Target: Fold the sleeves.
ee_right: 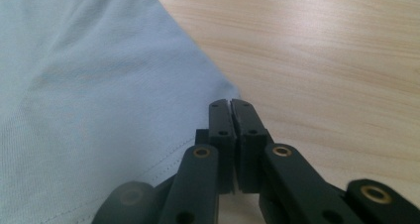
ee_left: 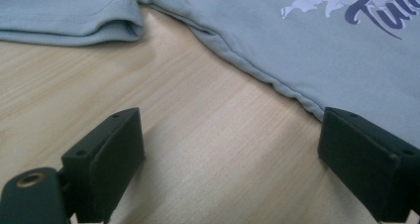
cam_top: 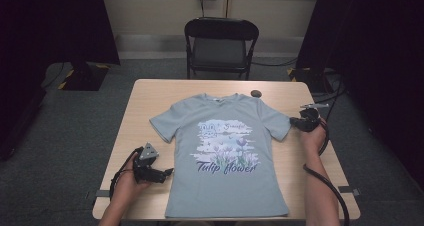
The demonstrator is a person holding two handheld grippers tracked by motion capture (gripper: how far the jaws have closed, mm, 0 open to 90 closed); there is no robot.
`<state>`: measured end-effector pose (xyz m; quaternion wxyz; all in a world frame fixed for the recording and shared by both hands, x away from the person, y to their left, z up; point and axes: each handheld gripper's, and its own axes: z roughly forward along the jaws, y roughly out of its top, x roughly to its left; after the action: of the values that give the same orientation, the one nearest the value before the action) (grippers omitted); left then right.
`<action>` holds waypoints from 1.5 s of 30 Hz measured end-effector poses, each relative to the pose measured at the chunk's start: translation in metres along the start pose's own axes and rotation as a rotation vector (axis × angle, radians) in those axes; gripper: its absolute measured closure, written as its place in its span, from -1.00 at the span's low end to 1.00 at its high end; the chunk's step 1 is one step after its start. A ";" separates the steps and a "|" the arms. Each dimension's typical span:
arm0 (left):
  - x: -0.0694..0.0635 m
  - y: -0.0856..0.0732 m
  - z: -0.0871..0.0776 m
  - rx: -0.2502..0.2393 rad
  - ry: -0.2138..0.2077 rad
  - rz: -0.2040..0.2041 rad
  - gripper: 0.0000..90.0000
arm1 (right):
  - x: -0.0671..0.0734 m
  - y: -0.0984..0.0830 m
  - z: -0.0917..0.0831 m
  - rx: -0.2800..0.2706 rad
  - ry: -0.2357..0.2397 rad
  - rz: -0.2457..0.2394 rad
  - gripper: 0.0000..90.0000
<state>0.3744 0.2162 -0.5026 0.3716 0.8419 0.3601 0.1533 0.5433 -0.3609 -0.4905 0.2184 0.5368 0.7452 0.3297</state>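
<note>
A light blue T-shirt (cam_top: 225, 156) with a "Tulip flower" print lies flat and face up on the wooden table (cam_top: 145, 101), collar toward the far side. My left gripper (cam_top: 170, 172) rests on the table beside the shirt's left side seam. In the left gripper view it (ee_left: 230, 125) stands open, bare wood between the jaws and the shirt's edge (ee_left: 277, 85) just ahead of the right jaw. My right gripper (cam_top: 296, 122) is at the tip of the shirt's right sleeve. In the right gripper view its jaws (ee_right: 231, 105) are pressed together on the sleeve's corner (ee_right: 218, 85).
A small dark round object (cam_top: 256, 93) lies on the table beyond the collar. A black folding chair (cam_top: 220, 46) stands behind the table. Cables trail from both grippers, and dark curtains hang at both sides of the room.
</note>
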 end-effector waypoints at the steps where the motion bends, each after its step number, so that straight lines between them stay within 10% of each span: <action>1: 0.000 0.000 0.000 0.000 0.000 0.000 -0.77 | 0.000 0.000 0.000 0.001 0.002 -0.006 0.97; 13: 0.000 0.000 0.000 0.000 0.000 0.000 -0.77 | 0.005 0.006 -0.017 -0.026 0.039 -0.018 0.98; 45: 0.000 0.000 0.000 0.000 0.000 0.000 -0.77 | 0.075 0.044 -0.051 -0.111 0.163 -0.115 0.98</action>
<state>0.3744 0.2162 -0.5026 0.3715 0.8419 0.3601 0.1532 0.5128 -0.2941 -0.4207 0.2050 0.4516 0.7706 0.4002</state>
